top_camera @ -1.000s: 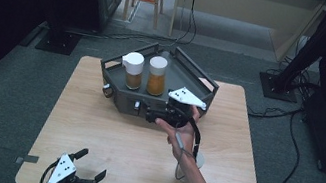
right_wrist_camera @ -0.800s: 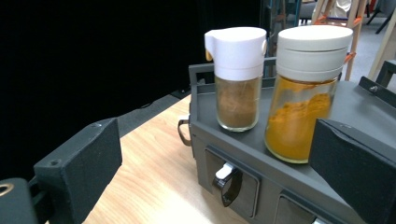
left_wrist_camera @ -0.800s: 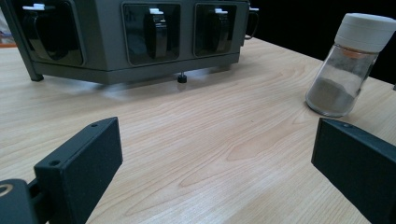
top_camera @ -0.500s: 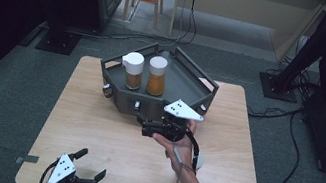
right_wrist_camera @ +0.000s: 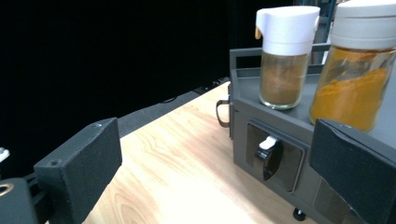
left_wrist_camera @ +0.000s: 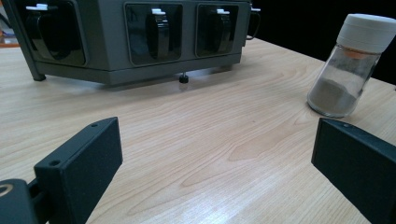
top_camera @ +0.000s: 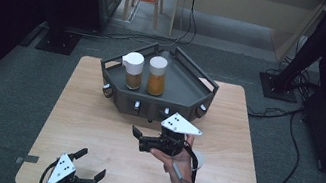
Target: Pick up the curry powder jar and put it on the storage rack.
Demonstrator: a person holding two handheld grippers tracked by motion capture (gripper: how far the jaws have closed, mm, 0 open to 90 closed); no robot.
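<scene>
**A:** Fingers (left_wrist_camera: 79, 163) on the left gripper (left_wrist_camera: 217, 140) gape wide and empty, as does the right gripper (right_wrist_camera: 217, 140).

**B:** Target?

**A:** Probably the grey-powder jar (left_wrist_camera: 348, 65), upright on the counter (left_wrist_camera: 210, 107), ahead and right of the left fingers. Centre it and close below the cap.

**B:** Beyond?

**A:** The tray (right_wrist_camera: 280, 126) carries a brown-spice jar (right_wrist_camera: 285, 56) and an orange-spice jar (right_wrist_camera: 359, 65).

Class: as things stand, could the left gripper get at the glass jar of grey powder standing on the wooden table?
Probably yes. The left gripper has its jaws wide open, and bare wooden table lies between it and the white-capped glass jar of grey powder.
</scene>
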